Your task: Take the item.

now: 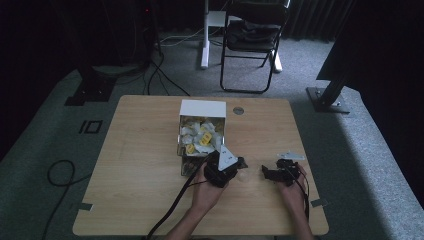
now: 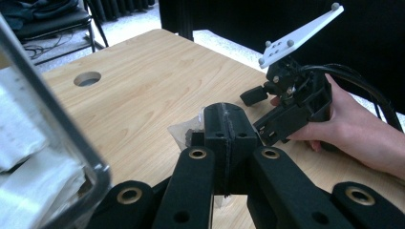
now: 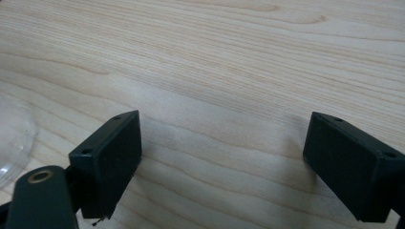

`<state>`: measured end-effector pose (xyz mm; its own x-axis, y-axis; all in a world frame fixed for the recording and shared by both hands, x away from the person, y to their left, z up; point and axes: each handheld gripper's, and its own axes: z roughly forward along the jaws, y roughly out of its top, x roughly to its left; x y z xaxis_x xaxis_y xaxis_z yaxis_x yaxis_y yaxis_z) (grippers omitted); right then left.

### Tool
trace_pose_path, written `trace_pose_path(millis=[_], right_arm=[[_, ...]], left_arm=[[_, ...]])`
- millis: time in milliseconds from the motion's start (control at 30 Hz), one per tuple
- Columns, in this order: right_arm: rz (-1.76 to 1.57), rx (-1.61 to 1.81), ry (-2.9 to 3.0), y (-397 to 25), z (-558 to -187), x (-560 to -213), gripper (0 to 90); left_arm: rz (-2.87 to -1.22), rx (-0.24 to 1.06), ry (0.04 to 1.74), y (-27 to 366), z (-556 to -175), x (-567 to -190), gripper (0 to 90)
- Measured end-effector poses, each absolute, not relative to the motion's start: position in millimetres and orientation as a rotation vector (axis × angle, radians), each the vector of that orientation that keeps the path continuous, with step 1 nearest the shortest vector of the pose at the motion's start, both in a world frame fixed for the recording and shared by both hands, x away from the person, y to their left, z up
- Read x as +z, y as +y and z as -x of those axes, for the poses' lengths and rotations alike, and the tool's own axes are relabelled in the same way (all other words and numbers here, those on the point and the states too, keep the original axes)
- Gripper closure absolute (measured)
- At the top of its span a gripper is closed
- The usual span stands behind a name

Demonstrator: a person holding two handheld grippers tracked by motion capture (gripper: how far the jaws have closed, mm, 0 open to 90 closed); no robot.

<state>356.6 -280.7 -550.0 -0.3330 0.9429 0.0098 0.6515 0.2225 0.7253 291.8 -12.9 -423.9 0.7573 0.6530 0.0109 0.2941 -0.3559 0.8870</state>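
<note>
Pinching a clear plastic wrapper between clenched jaws, the left tool holds it just above the desk beside the box, with the right tool spread wide, empty, close by to its right.

Your left gripper covers most of the clear packet it pinches. The box is blurred and cut off at the left edge; its contents are unreadable.
</note>
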Motion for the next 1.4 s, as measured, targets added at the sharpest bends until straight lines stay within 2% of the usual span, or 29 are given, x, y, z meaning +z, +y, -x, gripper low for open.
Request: trace_pose_path(millis=[633, 667, 733, 833, 1400], right_arm=[[-1.468, 0.897, 2.067, -280.7, -356.6, -550.1, 12.6], [-1.469, 0.897, 2.067, -280.7, -356.6, -550.0, 12.6], [-1.468, 0.897, 2.067, -280.7, -356.6, -550.0, 12.6], [-1.469, 0.897, 2.067, -280.7, -356.6, -550.0, 12.5], [-1.469, 0.897, 2.067, -280.7, -356.6, -550.0, 12.5]], left_arm=[[-1.977, 0.448, 0.715, -44.2, -306.8, -430.2, 89.8], [-1.977, 0.454, 0.716, -45.8, -307.9, -430.8, 87.6], [-1.981, 0.463, 0.719, -47.8, -309.1, -431.9, 73.1], [-1.988, 0.459, 0.702, -46.9, -307.3, -432.5, 67.3], [-1.992, 0.442, 0.661, -14.2, -281.5, -431.2, 65.1]])
